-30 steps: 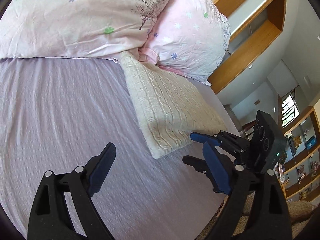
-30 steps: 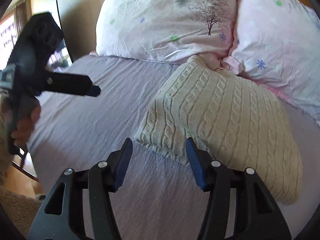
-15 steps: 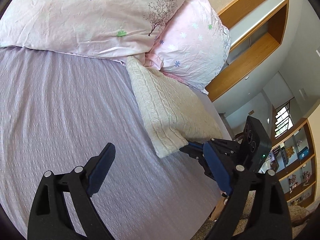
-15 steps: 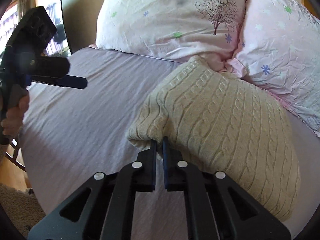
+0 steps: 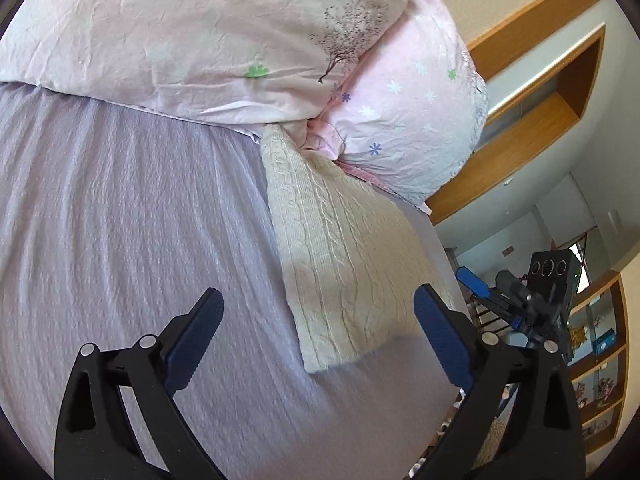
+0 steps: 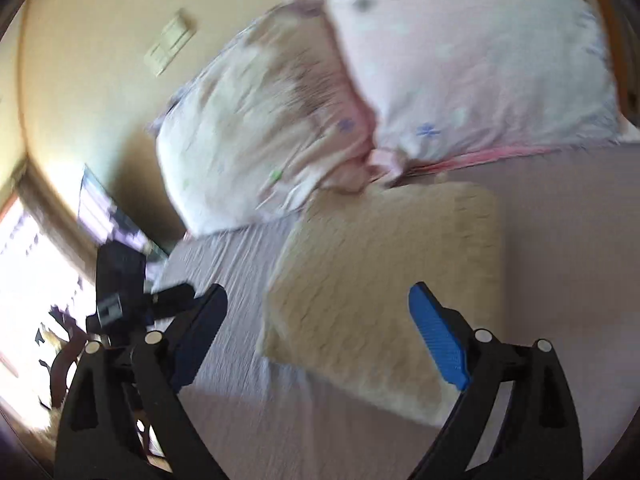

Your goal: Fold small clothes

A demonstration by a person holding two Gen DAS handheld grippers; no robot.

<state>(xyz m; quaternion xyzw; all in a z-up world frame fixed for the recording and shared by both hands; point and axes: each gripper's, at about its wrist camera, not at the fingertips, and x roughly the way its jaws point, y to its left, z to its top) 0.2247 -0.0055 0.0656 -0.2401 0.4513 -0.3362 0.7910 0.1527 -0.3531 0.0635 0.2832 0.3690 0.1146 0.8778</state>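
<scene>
A folded cream cable-knit sweater (image 5: 340, 256) lies flat on the lilac bed sheet (image 5: 120, 220), its far end touching the pillows. It also shows, blurred, in the right wrist view (image 6: 384, 280). My left gripper (image 5: 316, 340) is open and empty, held just above the sweater's near corner. My right gripper (image 6: 320, 336) is open and empty, held back above the sweater's near edge. The right gripper also appears off the bed's right side in the left wrist view (image 5: 500, 292). The left gripper appears at the left in the right wrist view (image 6: 168, 296).
Two pink flowered pillows (image 5: 224, 36) (image 5: 408, 120) lie at the head of the bed. The bed's right edge (image 5: 448, 264) is beside the sweater. Wooden shelves (image 5: 600, 380) stand beyond it. A bright window (image 6: 24, 280) is at the left.
My right gripper was shut on the sweater's near corner half a second ago; now it is open, has let go and has swung back and to the right. The left gripper tilted toward the sweater.
</scene>
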